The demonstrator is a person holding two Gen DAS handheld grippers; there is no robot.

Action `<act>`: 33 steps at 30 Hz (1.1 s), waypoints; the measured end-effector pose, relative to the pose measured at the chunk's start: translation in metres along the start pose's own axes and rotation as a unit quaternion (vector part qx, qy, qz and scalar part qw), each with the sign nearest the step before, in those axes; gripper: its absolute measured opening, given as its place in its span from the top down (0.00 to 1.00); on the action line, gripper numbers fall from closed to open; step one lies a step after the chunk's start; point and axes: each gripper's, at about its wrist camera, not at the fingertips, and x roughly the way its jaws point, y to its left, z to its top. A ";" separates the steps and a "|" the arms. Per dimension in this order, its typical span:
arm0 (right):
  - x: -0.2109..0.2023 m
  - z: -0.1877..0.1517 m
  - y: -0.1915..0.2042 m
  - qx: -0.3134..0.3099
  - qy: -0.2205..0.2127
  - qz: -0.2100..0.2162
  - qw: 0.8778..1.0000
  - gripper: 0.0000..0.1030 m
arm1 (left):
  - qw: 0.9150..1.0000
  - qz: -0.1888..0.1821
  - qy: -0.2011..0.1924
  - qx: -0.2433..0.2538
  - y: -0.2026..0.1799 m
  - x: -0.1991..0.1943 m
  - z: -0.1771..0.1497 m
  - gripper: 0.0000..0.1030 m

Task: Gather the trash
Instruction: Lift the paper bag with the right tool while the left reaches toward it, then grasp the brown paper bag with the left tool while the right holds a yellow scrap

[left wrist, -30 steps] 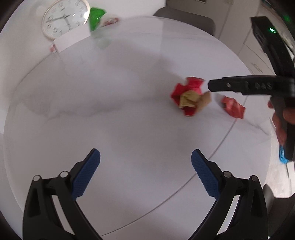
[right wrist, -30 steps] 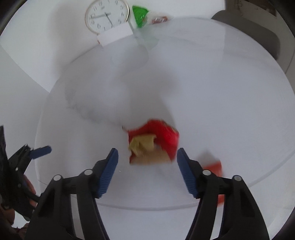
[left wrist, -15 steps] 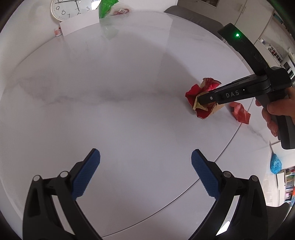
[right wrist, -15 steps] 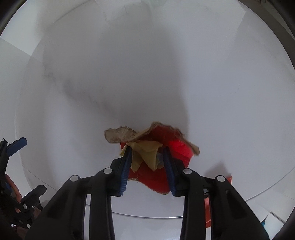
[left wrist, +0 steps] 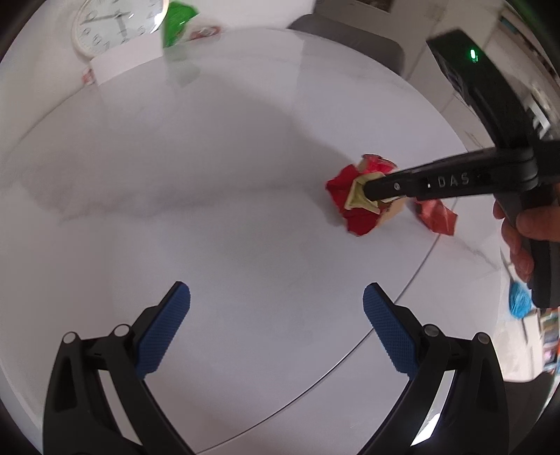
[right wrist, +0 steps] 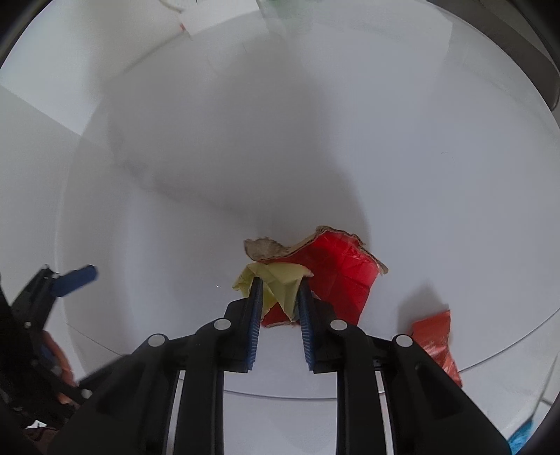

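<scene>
A crumpled wad of red, yellow and brown paper trash [left wrist: 353, 218] [right wrist: 336, 276] lies near the right edge of the round white table [left wrist: 210, 157]. My right gripper [right wrist: 280, 283] [left wrist: 371, 190] points down onto it. Its jaws are closing, with the yellow part of the wad pinched between the blue pads. A smaller red wrapper [left wrist: 437, 218] [right wrist: 432, 332] lies just right of the wad, close to the table edge. My left gripper [left wrist: 276, 315] hangs open over bare tabletop, well to the left of the wad, with nothing between its fingers [right wrist: 75, 276].
A green wrapper [left wrist: 176, 21] and a white clock [left wrist: 115, 26] sit at the far rim of the table. A grey chair back [left wrist: 346, 38] stands behind it. Something blue [left wrist: 518, 301] lies on the floor at the right.
The right gripper came down onto the wad and its jaws went from wide to nearly together, pinching the yellow paper. The left gripper stayed open and barely moved.
</scene>
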 end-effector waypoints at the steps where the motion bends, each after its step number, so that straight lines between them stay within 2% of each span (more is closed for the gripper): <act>1: -0.007 -0.004 -0.002 0.003 -0.009 0.005 1.000 0.80 | 1.000 0.000 0.000 0.007 -0.003 0.000 0.001 0.08; 6: -0.044 -0.020 -0.009 0.034 -0.069 0.036 0.996 0.80 | 1.000 -0.009 0.003 0.019 -0.013 0.004 0.005 0.08; 7: -0.058 -0.029 -0.021 0.045 -0.084 0.042 0.995 0.80 | 1.000 -0.010 0.002 0.022 -0.015 0.005 0.006 0.08; 11: -0.091 -0.052 -0.041 0.078 -0.121 0.036 0.989 0.80 | 0.998 -0.015 -0.006 0.059 -0.029 0.012 0.014 0.08; 13: -0.105 -0.067 -0.052 0.095 -0.133 0.031 0.986 0.80 | 0.995 -0.019 -0.011 0.096 -0.041 0.017 0.023 0.08; 16: -0.125 -0.111 -0.071 0.121 -0.140 0.013 0.983 0.80 | 0.988 -0.038 -0.011 0.147 -0.061 0.031 0.040 0.08; 18: -0.132 -0.129 -0.083 0.137 -0.139 0.002 0.981 0.80 | 0.984 -0.049 -0.003 0.169 -0.073 0.045 0.053 0.08; 21: -0.136 -0.176 -0.093 0.170 -0.131 -0.020 0.976 0.80 | 0.979 -0.057 0.013 0.194 -0.089 0.066 0.067 0.08; 23: -0.135 -0.199 -0.092 0.191 -0.128 -0.024 0.973 0.80 | 0.976 -0.058 0.025 0.206 -0.096 0.079 0.074 0.08; 25: -0.135 -0.225 -0.102 0.217 -0.127 -0.027 0.967 0.80 | 0.975 -0.040 0.033 0.215 -0.103 0.090 0.079 0.08; 26: -0.133 -0.236 -0.103 0.229 -0.127 -0.028 0.965 0.80 | 0.975 -0.036 0.036 0.218 -0.104 0.094 0.080 0.11; 27: -0.131 -0.243 -0.106 0.240 -0.127 -0.027 0.962 0.79 | 0.974 -0.034 0.039 0.219 -0.105 0.097 0.081 0.21; 30: -0.130 -0.274 -0.111 0.272 -0.130 -0.024 0.953 0.79 | 0.978 -0.041 0.048 0.201 -0.105 0.102 0.086 0.42; 33: -0.130 -0.295 -0.112 0.293 -0.133 -0.021 0.947 0.79 | 0.981 -0.047 0.043 0.182 -0.104 0.102 0.086 0.45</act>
